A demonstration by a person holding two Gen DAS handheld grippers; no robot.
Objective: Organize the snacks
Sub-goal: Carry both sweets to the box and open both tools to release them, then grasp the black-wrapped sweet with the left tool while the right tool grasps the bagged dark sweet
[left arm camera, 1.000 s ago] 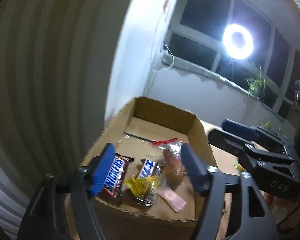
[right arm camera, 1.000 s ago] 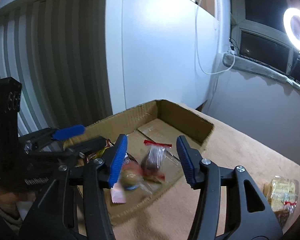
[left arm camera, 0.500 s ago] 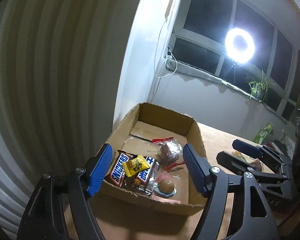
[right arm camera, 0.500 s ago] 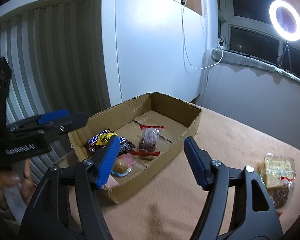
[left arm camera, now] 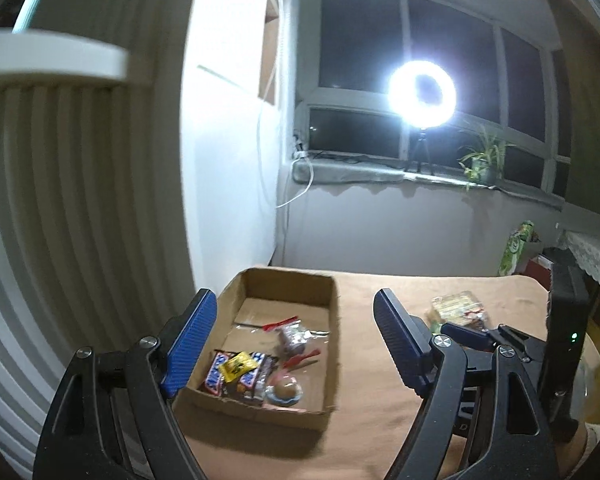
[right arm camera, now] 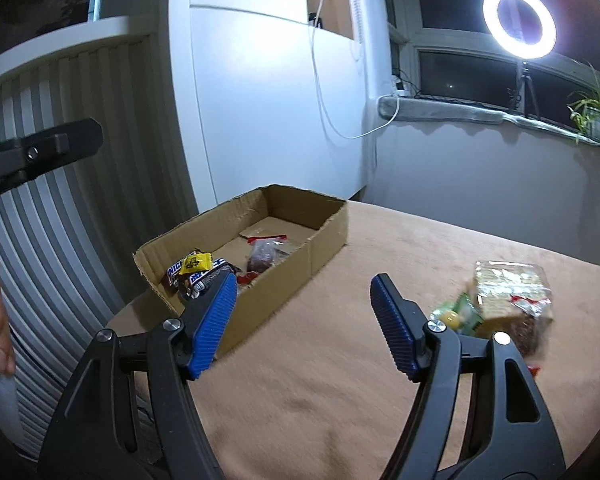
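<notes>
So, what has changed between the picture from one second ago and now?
Both grippers have pulled back from the cardboard box. The left gripper and the right gripper have just been opening, with nothing between their jaws. The round snack on the blue wrapper now lies in the box, let go. The Snickers bars and the wrapped crackers on the table stayed.

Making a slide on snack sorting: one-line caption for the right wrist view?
Open right gripper over the tan table, between the cardboard box of snacks and loose packets.
</notes>
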